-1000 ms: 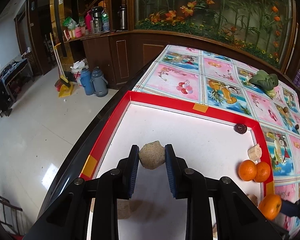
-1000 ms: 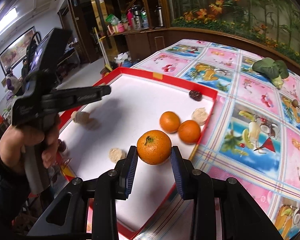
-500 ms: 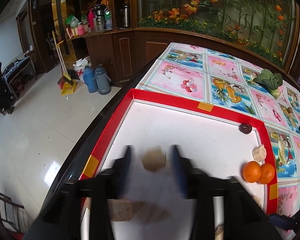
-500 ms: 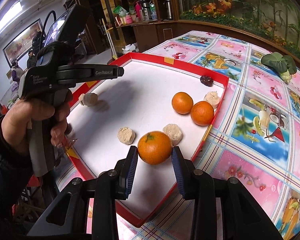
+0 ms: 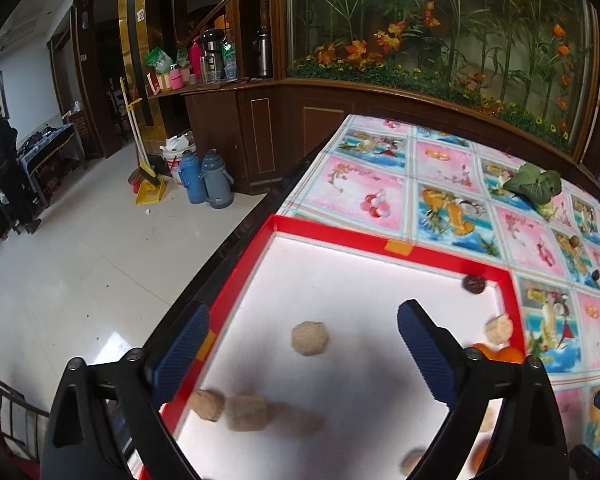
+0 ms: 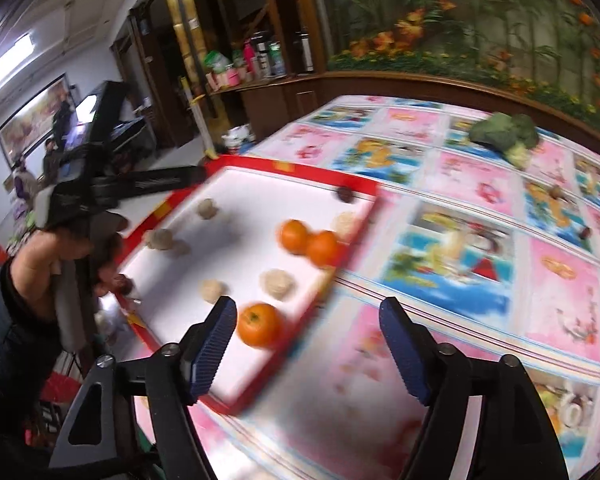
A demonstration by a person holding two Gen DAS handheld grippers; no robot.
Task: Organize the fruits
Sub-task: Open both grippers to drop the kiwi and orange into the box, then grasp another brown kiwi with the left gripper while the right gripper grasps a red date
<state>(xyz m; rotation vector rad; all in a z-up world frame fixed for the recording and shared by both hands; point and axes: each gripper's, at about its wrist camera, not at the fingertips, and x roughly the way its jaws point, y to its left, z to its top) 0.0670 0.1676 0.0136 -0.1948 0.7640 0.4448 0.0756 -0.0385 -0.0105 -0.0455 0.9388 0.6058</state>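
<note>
A white tray with a red rim [image 5: 380,244] [image 6: 292,171] lies on the table. My left gripper [image 5: 302,340] is open and empty above it; a beige lumpy fruit [image 5: 309,337] lies on the tray between the fingers, apart from them. My right gripper [image 6: 306,336] is open and empty; an orange [image 6: 259,325] rests on the tray's near corner by its left finger [image 6: 212,350]. Two more oranges [image 6: 310,242] sit together at the tray's right edge. Several beige fruits [image 6: 277,285] and a dark fruit [image 6: 345,194] lie in the tray.
The table has a pink and blue fruit-print cloth [image 6: 480,248]. A green leafy vegetable [image 6: 504,134] and small dark fruits [image 6: 585,233] lie on the cloth beyond the tray. The table's left edge drops to a tiled floor [image 5: 80,264]. A planter wall [image 5: 420,92] stands behind.
My left gripper opened and let the beige fruit down on the tray, then drew back. My right gripper opened, released the orange onto the tray's near corner, and swung right.
</note>
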